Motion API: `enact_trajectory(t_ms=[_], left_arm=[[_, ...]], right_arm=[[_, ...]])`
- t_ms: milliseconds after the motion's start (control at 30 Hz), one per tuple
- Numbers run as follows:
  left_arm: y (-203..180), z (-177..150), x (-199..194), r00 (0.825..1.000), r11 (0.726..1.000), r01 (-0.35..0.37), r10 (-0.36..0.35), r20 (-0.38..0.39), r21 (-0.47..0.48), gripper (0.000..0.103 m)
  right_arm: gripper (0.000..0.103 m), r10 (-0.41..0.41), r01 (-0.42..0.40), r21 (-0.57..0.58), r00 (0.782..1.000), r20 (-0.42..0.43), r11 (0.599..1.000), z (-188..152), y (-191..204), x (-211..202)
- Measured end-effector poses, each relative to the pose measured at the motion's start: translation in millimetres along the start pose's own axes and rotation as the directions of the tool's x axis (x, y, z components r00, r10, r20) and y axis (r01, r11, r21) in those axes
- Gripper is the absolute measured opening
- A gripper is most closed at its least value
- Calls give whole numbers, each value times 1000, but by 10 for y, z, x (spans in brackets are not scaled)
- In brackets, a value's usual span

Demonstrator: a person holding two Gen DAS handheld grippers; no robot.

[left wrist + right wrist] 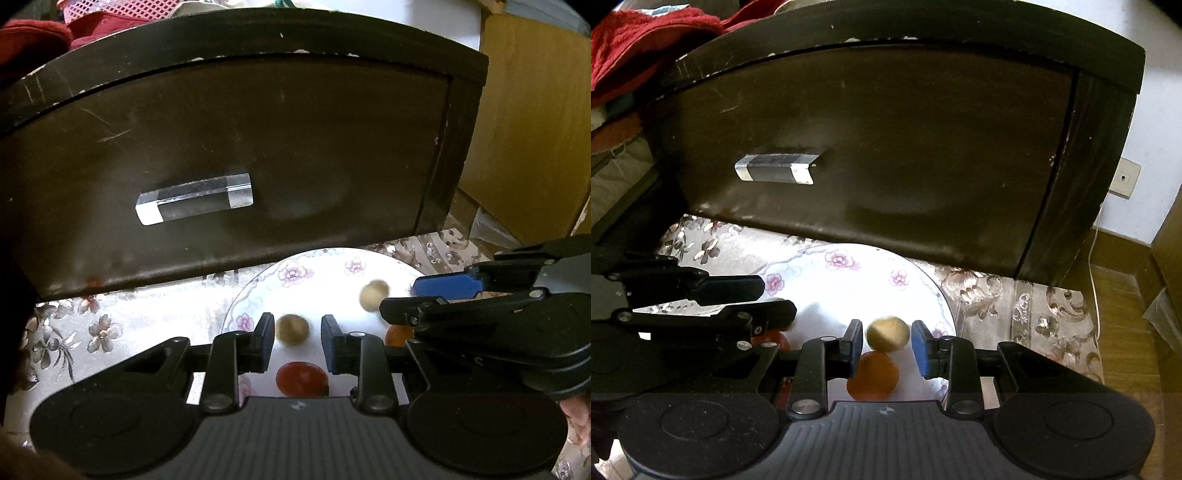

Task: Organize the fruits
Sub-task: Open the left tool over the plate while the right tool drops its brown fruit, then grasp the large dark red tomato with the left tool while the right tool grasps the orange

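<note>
A white floral plate (314, 273) (831, 284) lies on a flowered cloth before a dark drawer. On it are two small tan round fruits and two orange-red ones. My left gripper (297, 338) is open, its fingers on either side of one tan fruit (291, 328), an orange-red fruit (301, 378) just below. My right gripper (888, 345) is open around the other tan fruit (888, 332) (373, 293), above an orange fruit (873, 374). Each gripper shows in the other's view, the right gripper (424, 295) and the left gripper (768, 299).
A dark wooden drawer front (240, 147) (886, 140) with a clear handle (194, 199) (777, 168) stands right behind the plate. Red cloth (639, 40) lies on top at the left. A wooden cabinet (535, 129) is at the right. A white cable (1093, 258) hangs by the wall.
</note>
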State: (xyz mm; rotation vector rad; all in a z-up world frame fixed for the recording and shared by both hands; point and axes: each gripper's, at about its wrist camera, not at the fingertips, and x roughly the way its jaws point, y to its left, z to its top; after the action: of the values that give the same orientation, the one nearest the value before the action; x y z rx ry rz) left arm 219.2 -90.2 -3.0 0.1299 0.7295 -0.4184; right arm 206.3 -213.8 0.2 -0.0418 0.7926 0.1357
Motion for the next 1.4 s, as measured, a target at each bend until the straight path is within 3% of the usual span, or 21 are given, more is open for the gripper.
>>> enact_trajectory(t_ms=[467,700,933,1200,1400], left_arm=[[153,-97,-509,999,999,-34,34,28,-14,38],[334,-354,-886,998,997,-68,69,2,-46,38],[471,-610,-1153,996,993,-89,87,-28,-78,39],[674,-807,-1150,993,990,-98,91,-73,-100,42],[785,-778,-1126,995,990,-85,79,-58,-116,43]], right_arm=[[33,19,-20,23,999,42,1000,5,88,-265],[36,102,-101,-17,994,37,995,-123,379,-504],[38,189,-191,-99,982,-24,977,-379,791,-603],[44,232,-242,-162,970,-76,957,-516,1093,-510],[46,230,-243,-184,969,-88,952,-459,1268,-288]])
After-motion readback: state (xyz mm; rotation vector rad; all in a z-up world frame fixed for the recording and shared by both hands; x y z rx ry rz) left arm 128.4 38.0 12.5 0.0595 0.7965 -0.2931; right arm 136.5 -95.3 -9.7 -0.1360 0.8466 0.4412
